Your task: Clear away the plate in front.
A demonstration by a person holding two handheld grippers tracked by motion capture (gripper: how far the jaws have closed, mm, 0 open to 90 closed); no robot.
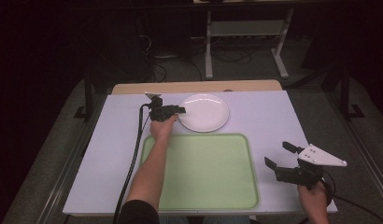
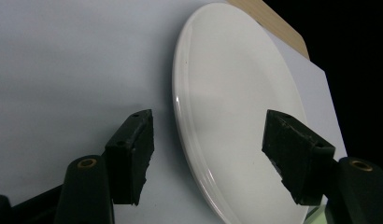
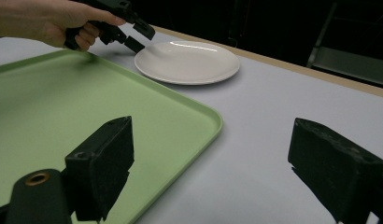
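Looking down from the high view, the left gripper [image 1: 179, 110] reaches the near-left rim of the round white ceramic plate [image 1: 204, 112], which lies on the pale table [image 1: 273, 116] just beyond the empty light-green plastic tray [image 1: 203, 170]; the right gripper [image 1: 280, 155] hovers right of the tray, its 2 jaws spread. In the left gripper view the jaws straddle the plate's rim [image 2: 189, 140], open — nothing gripped yet. The right gripper view shows a glossy, bare plate [image 3: 189, 60]; lifting it likely remains.
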